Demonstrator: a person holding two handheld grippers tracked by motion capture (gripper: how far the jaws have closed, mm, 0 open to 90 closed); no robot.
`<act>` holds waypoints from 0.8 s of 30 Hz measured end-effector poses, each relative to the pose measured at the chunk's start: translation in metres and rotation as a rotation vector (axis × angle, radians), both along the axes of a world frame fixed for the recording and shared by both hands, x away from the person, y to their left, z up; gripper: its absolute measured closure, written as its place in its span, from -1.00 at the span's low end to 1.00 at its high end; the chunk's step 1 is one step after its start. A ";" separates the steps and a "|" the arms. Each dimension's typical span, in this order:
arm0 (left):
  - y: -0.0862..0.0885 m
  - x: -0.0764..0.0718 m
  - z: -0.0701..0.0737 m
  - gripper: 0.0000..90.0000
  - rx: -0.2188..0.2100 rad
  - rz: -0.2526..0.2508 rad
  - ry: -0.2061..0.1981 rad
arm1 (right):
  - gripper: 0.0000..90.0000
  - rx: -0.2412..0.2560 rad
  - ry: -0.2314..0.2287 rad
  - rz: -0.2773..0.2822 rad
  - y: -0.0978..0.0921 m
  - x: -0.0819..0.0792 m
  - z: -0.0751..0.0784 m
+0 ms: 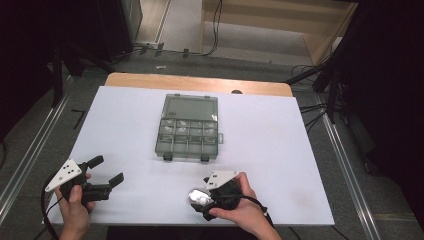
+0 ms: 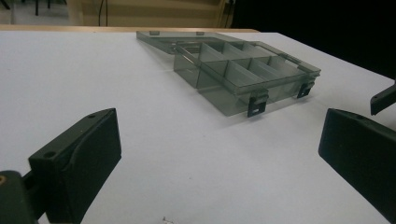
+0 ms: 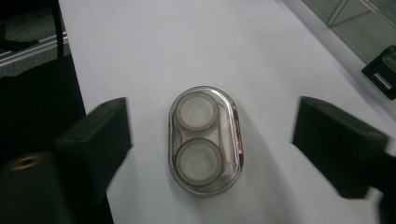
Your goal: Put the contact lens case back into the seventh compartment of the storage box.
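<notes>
While the right gripper [image 1: 200, 199] hangs low over the near edge of the table [image 1: 280, 150], its jaws are spread wide with a small clear case [image 3: 204, 140] sitting right between them. From the right gripper view you can see the case flat on the white top, an oval thing with two round wells stacked end to end, and neither jaw is touching it, there's a clear gap on both sides. In the high view the case [image 1: 199, 196] shows as a pale blob just in front of the person's right hand [image 1: 240, 207], close to the table's front edge.

The left gripper [image 1: 107, 172] is off to the near left, held in the left hand [image 1: 75, 205], also wide open and holding nothing. It's pointed roughly toward the middle of the table, and well apart from the case.

Further back, about mid-table, there's a smoky grey box [image 1: 189, 127] with its lid flipped open toward the far side. It's split into little compartments, and a few in the back row seem to have small pale bits in them, too small to make out. From the left gripper view the box [image 2: 243, 77] sits ahead and a bit right, two dark latches on its near wall, nothing touching it.
</notes>
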State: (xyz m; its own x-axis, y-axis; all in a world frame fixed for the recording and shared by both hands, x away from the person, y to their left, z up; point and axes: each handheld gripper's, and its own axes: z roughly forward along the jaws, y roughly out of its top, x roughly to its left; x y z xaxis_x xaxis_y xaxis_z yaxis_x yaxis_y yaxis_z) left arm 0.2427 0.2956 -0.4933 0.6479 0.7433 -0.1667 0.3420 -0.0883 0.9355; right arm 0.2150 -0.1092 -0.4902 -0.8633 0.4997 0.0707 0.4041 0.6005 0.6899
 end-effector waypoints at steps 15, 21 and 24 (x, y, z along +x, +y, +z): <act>-0.001 0.000 0.000 -1.00 0.008 0.001 0.000 | -0.24 -0.036 0.011 0.019 0.006 -0.002 -0.005; -0.002 0.000 0.000 -1.00 0.009 0.000 -0.001 | -0.16 -0.053 0.014 0.027 0.007 -0.001 -0.008; -0.002 0.000 0.000 -1.00 0.010 -0.001 -0.002 | -0.11 -0.057 0.018 0.024 0.008 -0.001 -0.009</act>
